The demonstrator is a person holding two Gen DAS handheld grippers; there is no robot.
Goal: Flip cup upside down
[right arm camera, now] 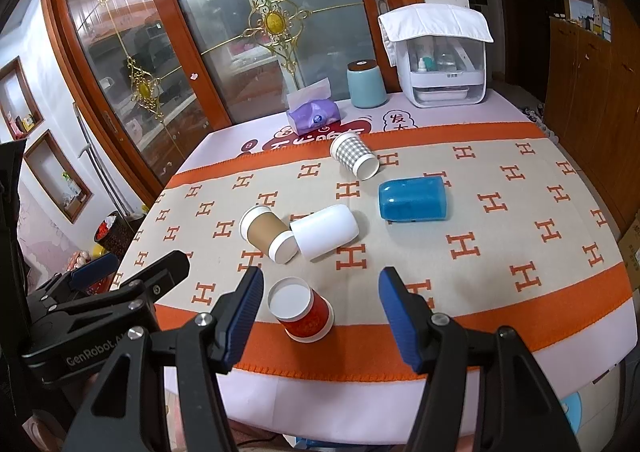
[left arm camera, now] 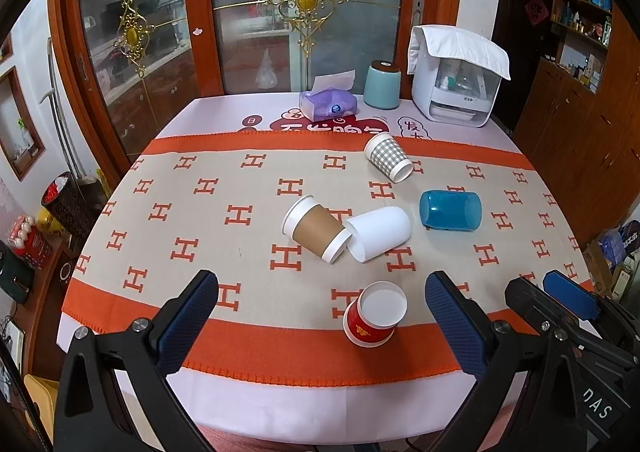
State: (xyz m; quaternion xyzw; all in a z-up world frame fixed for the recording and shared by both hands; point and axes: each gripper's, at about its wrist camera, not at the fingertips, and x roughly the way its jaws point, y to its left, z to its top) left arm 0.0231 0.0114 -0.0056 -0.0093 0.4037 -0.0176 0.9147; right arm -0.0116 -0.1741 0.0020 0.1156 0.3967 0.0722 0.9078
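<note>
A red paper cup (left arm camera: pixel 374 314) (right arm camera: pixel 301 309) stands upside down near the table's front edge, white base up. A brown-sleeved cup (left arm camera: pixel 316 229) (right arm camera: pixel 269 233), a white cup (left arm camera: pixel 380 233) (right arm camera: pixel 325 231), a grey checked cup (left arm camera: pixel 388 157) (right arm camera: pixel 354 154) and a blue plastic cup (left arm camera: pixel 450 210) (right arm camera: pixel 413 199) lie on their sides further back. My left gripper (left arm camera: pixel 320 304) is open and empty above the front edge. My right gripper (right arm camera: pixel 320 302) is open and empty, with the red cup between its fingers in view but beyond them.
An orange and beige H-patterned cloth (left arm camera: pixel 200 220) covers the table. At the back stand a purple tissue pack (left arm camera: pixel 327 102), a teal canister (left arm camera: pixel 382 84) and a white appliance (left arm camera: pixel 456 80). Glass doors are behind; a wooden cabinet (left arm camera: pixel 580 124) is on the right.
</note>
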